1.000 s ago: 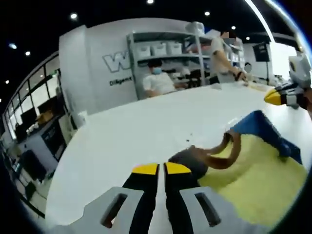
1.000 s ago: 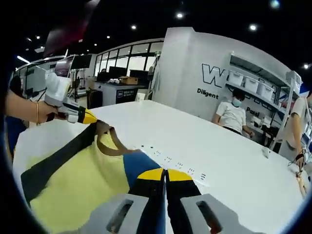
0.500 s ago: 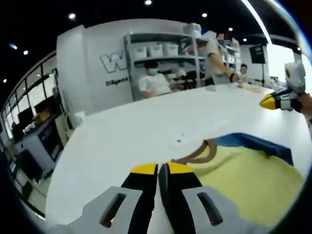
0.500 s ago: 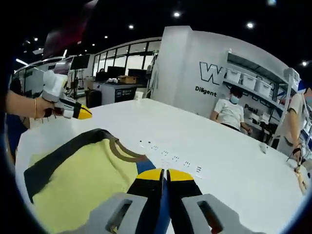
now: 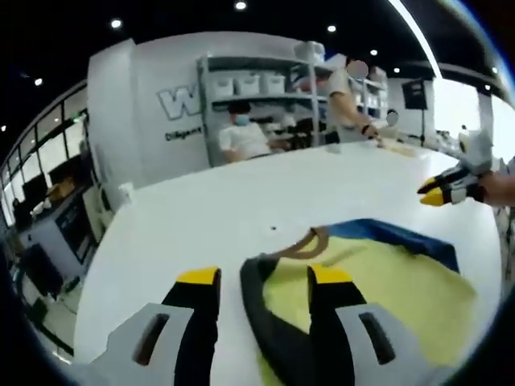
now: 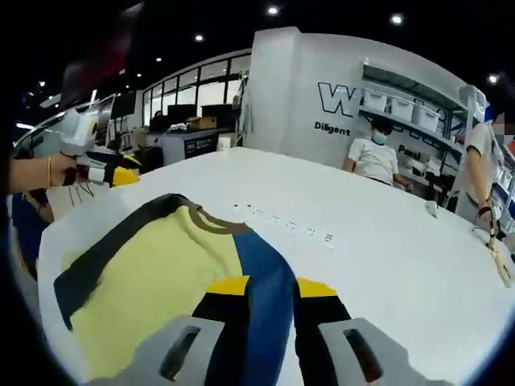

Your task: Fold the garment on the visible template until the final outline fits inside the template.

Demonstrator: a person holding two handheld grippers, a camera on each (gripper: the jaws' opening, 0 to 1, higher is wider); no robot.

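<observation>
Both grippers open, garment flat on the table ahead.
Left gripper (image 5: 264,277) stood open over the black sleeve edge; right gripper (image 6: 271,284) open over the blue side; the garment (image 6: 173,277) ran toward 10 o'clock across the table (image 6: 386,249).

Garment (image 5: 378,277) (yellow) between open tool (image 5: 264,278)

White table (image 6: 386,265); garment (image 6: 161,273) lying flat

Both cams sit low and close over the white table (image 5: 241,201), each looking out past its own jaws from opposite sides of the shirt (image 6: 161,265). Both catch the shirt (image 5: 386,281), plus the shelves (image 5: 265,80) at 12 o'clock in the left gripper view and the shelves (image 6: 402,104) at 2 o'clock in the right gripper view.
</observation>
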